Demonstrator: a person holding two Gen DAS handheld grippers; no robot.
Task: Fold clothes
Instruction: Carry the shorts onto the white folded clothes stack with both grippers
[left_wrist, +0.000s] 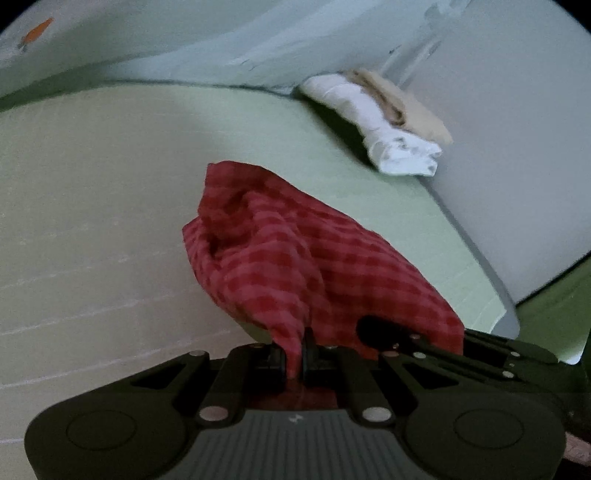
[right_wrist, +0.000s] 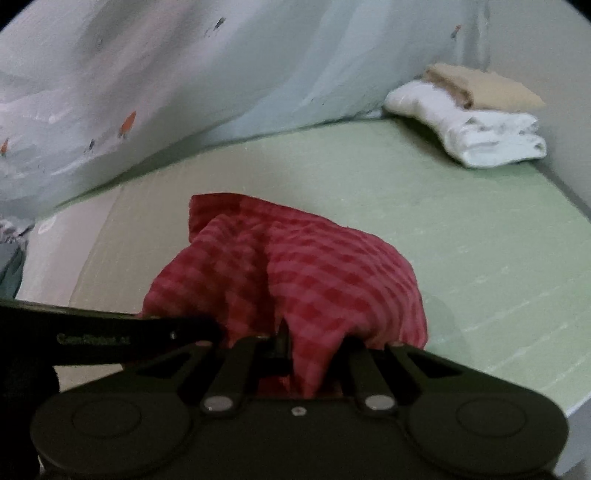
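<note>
A red checked cloth (left_wrist: 295, 258) hangs bunched in front of both cameras, lifted over a pale green bed surface (left_wrist: 92, 184). My left gripper (left_wrist: 294, 356) is shut on one edge of the cloth. My right gripper (right_wrist: 291, 347) is shut on another part of the same cloth (right_wrist: 314, 280). The two grippers are close together: the right gripper shows at the right in the left wrist view (left_wrist: 373, 328), and the left gripper shows as a dark arm at the left in the right wrist view (right_wrist: 218, 328).
A folded white cloth (right_wrist: 476, 129) with a folded beige cloth (right_wrist: 480, 86) on top lies at the bed's far right corner, also in the left wrist view (left_wrist: 388, 125). A pale curtain (right_wrist: 147, 92) hangs behind the bed. A grey wall (left_wrist: 517, 147) borders the right.
</note>
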